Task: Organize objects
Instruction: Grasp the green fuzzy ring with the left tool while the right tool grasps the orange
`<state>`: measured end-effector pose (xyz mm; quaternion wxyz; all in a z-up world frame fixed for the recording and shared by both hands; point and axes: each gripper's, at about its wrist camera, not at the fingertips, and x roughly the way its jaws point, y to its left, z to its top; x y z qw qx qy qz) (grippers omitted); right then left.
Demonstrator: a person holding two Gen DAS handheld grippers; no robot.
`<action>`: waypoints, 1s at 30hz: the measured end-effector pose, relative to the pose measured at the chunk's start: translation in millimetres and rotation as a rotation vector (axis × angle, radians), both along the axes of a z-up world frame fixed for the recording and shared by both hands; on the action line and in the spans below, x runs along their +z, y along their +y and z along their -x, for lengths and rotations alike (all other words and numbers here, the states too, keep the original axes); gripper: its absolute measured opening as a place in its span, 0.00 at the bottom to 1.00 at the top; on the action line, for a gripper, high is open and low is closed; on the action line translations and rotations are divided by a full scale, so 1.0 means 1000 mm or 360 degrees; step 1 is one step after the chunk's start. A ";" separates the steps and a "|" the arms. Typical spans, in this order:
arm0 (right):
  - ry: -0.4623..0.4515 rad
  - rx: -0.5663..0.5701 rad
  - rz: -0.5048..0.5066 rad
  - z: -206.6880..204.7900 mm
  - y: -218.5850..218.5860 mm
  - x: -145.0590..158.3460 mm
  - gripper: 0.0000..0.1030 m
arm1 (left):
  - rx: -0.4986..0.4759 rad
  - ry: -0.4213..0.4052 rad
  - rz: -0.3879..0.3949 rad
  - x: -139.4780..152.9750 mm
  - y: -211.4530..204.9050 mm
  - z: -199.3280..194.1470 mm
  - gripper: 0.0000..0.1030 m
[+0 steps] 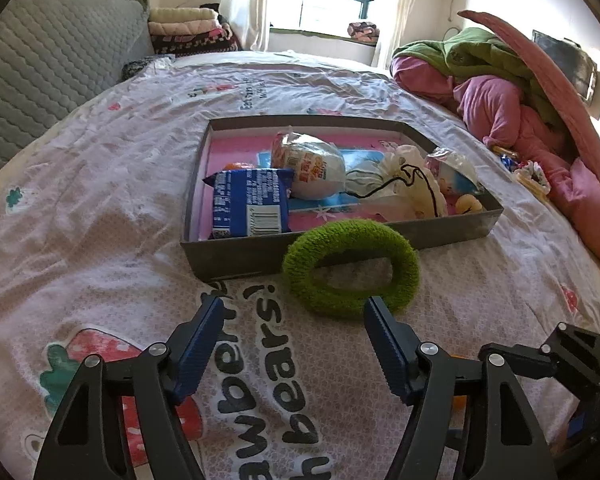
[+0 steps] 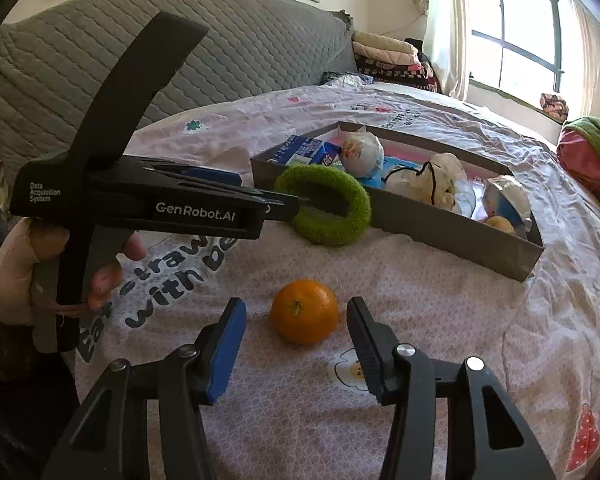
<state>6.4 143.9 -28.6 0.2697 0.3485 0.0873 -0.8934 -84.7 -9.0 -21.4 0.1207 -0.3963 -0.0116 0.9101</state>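
The right gripper [image 2: 296, 320] brackets the round orange tangerine [image 2: 304, 311] with jaws apart, not touching, while the left gripper [image 1: 294, 312] gapes near the fuzzy green ring [image 1: 350, 268].

The left gripper [image 2: 300, 204] reaches out level from the left of the right wrist view, its dark body gripped by a hand [image 2: 60, 264] with fingers curled round the handle. In its own view its jaws stand wide, blue pads [image 1: 198, 344] apart, nothing pressed between them. The right gripper [image 2: 296, 320] tilts downward, near side, jaws partly apart, pads clear on either side and touching nothing.
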 end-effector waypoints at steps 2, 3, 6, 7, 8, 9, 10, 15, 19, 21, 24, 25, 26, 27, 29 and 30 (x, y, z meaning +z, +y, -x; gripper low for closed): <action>0.0003 -0.0011 0.0003 0.001 0.000 0.000 0.51 | -0.0013 -0.0003 -0.0003 -0.001 0.002 0.001 0.72; 0.0008 -0.0017 0.0005 0.001 0.001 0.000 0.51 | -0.0013 0.0002 0.0007 -0.001 0.003 0.001 0.72; 0.0004 -0.0025 0.0017 0.003 0.003 0.000 0.51 | -0.0010 0.0008 0.0048 -0.003 0.007 0.004 0.72; -0.0001 -0.0024 0.0021 0.004 0.003 -0.001 0.51 | -0.0009 0.0005 0.0048 -0.003 0.008 0.006 0.72; -0.0003 -0.0022 0.0020 0.004 0.002 -0.001 0.51 | -0.0008 0.0005 0.0050 -0.004 0.008 0.008 0.72; -0.0005 -0.0017 0.0017 0.004 0.001 -0.002 0.51 | -0.0004 0.0005 0.0054 -0.004 0.008 0.009 0.71; -0.0008 -0.0013 0.0012 0.004 0.000 -0.003 0.51 | 0.0003 0.0005 0.0056 -0.004 0.009 0.010 0.69; -0.0008 -0.0005 -0.0002 0.004 -0.003 -0.005 0.51 | 0.0032 -0.0034 0.0027 -0.007 0.006 0.020 0.56; -0.0012 -0.0006 -0.0009 0.005 -0.004 -0.006 0.49 | 0.0044 -0.0052 -0.0007 -0.009 0.004 0.027 0.40; -0.0012 -0.0015 -0.0017 0.005 -0.004 -0.007 0.46 | 0.0039 -0.0057 -0.0021 -0.010 0.004 0.029 0.36; -0.0008 -0.0026 -0.0015 0.006 -0.002 -0.008 0.39 | 0.0030 -0.0059 -0.0030 -0.010 0.005 0.030 0.33; -0.0006 -0.0029 -0.0011 0.006 -0.001 -0.008 0.39 | 0.0024 -0.0062 -0.0034 -0.010 0.006 0.030 0.32; -0.0010 -0.0031 -0.0010 0.007 -0.001 -0.008 0.39 | 0.0021 -0.0060 -0.0035 -0.010 0.006 0.030 0.31; -0.0019 -0.0032 -0.0008 0.007 -0.001 -0.009 0.39 | 0.0017 -0.0060 -0.0037 -0.010 0.006 0.030 0.31; -0.0019 -0.0031 -0.0013 0.007 -0.001 -0.010 0.39 | 0.0009 -0.0061 -0.0056 -0.011 0.006 0.030 0.29; -0.0019 -0.0029 -0.0015 0.007 -0.001 -0.010 0.39 | 0.0005 -0.0068 -0.0068 -0.012 0.006 0.031 0.28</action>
